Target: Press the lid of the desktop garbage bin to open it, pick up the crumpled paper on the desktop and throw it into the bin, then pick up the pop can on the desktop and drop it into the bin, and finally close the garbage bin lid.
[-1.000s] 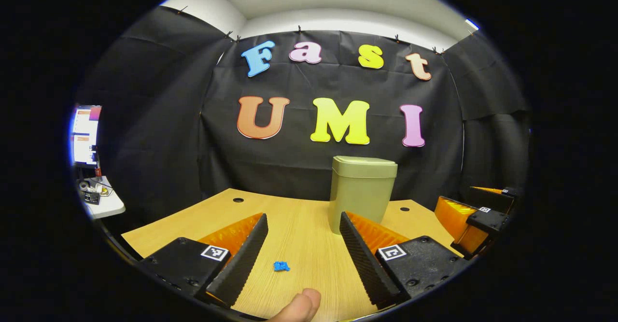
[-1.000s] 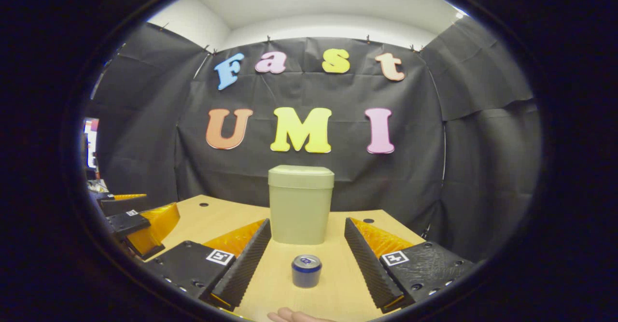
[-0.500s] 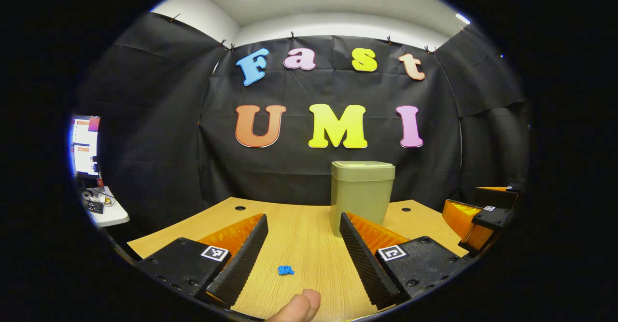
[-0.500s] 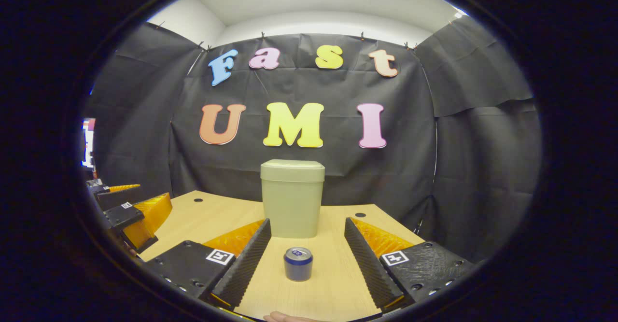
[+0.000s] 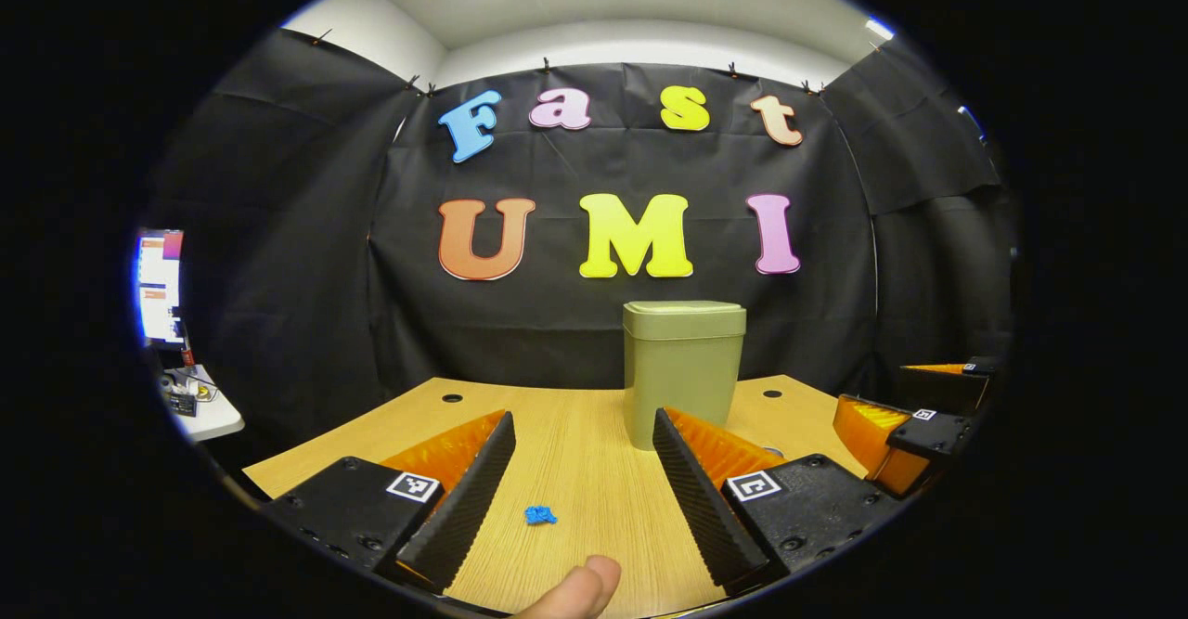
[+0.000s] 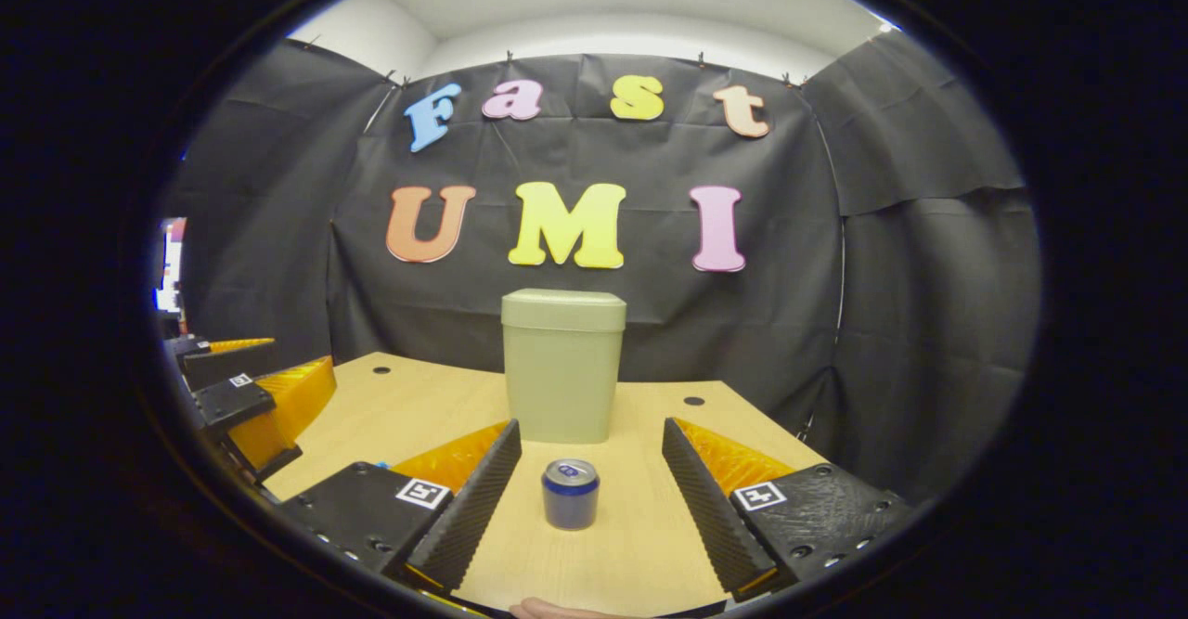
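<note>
both claws are held spread wide with nothing pinched. the bin (image 6: 562, 368), lid shut, is seen mid-frame on the counter (image 6: 640, 545). the pop can (image 6: 570, 494) is framed low centre by the right claw (image 6: 589, 498), the crumpled paper (image 5: 540, 514) by the left claw (image 5: 580, 498).

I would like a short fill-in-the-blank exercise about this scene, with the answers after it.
1. The lid of the green bin is ____.
2. The pop can stands ____ on the desk.
3. The crumpled paper lying between the left gripper fingers is ____ in colour.
4. The right gripper holds ____.

Answers: closed; upright; blue; nothing
</note>
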